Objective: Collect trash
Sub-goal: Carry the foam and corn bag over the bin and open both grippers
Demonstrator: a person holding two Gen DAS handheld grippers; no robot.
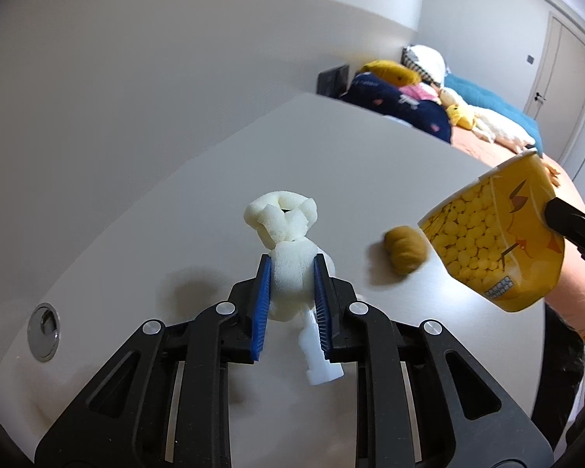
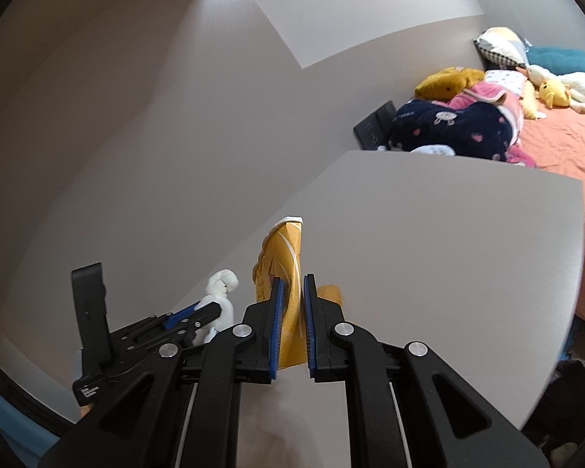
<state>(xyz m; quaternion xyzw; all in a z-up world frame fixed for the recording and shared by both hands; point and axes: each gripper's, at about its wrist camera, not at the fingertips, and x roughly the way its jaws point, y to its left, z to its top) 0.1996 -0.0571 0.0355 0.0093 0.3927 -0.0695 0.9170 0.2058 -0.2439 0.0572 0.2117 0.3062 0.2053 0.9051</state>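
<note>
The white foam piece (image 1: 292, 261) was clamped between my left fingers (image 1: 291, 273), lifted just above the counter (image 1: 370, 156). My right fingers (image 2: 290, 292) were closed on the flattened yellow bag (image 2: 280, 257), held beside it. I judged I was in the collecting step; next the foam should go into the bag's mouth. Only the left view showed the brown lump (image 1: 405, 249) on the counter and the bag's printed face.
</note>
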